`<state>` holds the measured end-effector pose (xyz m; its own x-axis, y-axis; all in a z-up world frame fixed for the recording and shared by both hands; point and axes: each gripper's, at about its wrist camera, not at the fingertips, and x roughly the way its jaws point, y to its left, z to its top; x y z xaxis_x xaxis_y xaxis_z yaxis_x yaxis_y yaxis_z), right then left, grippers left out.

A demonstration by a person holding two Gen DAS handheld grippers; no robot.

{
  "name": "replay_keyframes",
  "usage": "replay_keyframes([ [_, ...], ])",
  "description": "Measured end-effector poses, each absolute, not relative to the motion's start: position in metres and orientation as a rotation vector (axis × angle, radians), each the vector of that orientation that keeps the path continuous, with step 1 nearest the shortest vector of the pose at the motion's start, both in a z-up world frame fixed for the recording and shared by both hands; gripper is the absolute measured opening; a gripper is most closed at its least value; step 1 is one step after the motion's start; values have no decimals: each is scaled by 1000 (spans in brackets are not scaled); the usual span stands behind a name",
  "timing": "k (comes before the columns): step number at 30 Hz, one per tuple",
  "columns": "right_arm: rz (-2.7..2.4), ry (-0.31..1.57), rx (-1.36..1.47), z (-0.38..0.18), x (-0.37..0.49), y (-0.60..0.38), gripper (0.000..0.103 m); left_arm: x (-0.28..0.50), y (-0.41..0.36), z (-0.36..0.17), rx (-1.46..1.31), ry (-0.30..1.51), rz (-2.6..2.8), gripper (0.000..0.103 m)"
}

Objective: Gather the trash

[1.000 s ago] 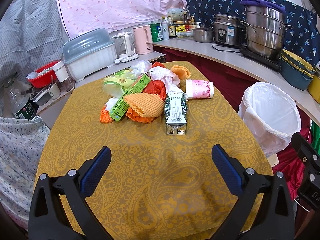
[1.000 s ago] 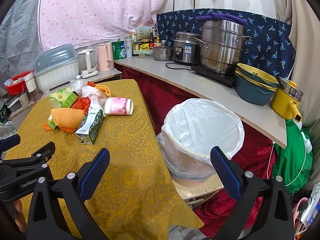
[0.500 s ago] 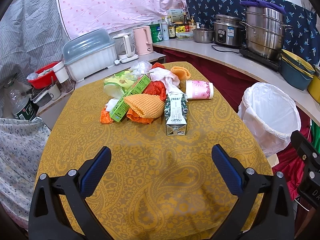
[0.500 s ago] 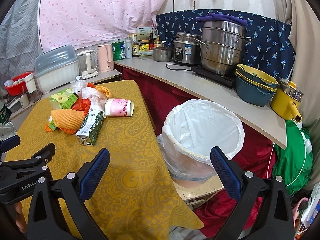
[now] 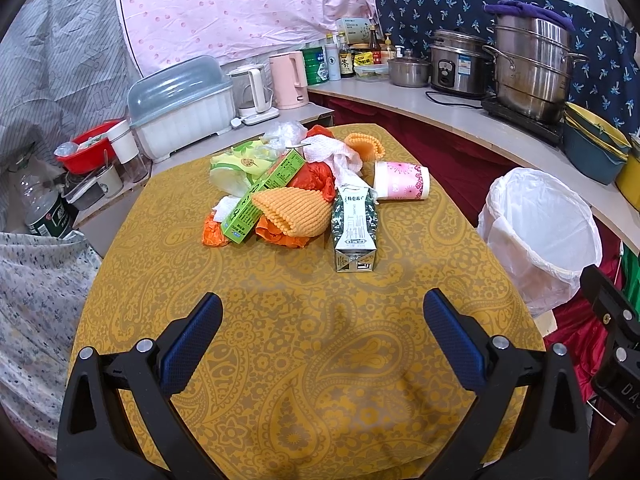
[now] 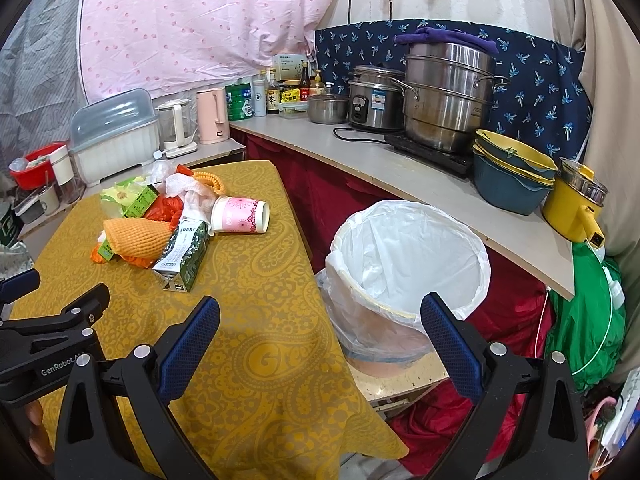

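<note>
Spread wide and holding nothing: left gripper (image 5: 322,336), both blue-padded fingers (image 5: 192,344) above bare yellow tablecloth (image 5: 304,380), well short of the trash. Likewise wide and holding nothing: right gripper (image 6: 320,334), one finger over the table edge, the other in front of the bin (image 6: 408,264).

Trash heaped in one pile toward the far end of the table. Counted from the left wrist view:
- One milk carton (image 5: 354,232), green and white, lying flat, nearest to the left gripper, its base end facing the camera.
- One pink paper cup (image 5: 401,180), on its side just right of the carton's top, mouth pointing right.
- One long green box (image 5: 262,196), lying diagonally, propped on the heap.
- Two orange foam nets: a large one (image 5: 290,212) touching the carton's left side, a small one (image 5: 364,146) at the far edge of the pile.
- One crumpled white paper towel (image 5: 336,156) draped over the middle.
- Orange-red plastic bag (image 5: 316,178) underneath, showing in several places; cannot tell whether one bag or more.
- One yellow-green wrapper (image 5: 236,164) at the far left of the pile.
- One clear plastic scrap (image 5: 286,132) at the back.

One bin, lined with a white bag, standing on a low stool (image 6: 400,384) just beside the table's right edge, between table and counter (image 6: 400,168).
</note>
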<state>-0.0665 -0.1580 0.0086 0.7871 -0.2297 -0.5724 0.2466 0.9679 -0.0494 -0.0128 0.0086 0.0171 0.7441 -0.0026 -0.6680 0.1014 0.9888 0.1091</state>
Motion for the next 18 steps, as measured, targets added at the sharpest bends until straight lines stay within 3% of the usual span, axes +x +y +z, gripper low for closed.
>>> replay_keyframes([
  [18,-254,607,36,9,-69,-160,96,-13,9,19,142,728,-56,96],
])
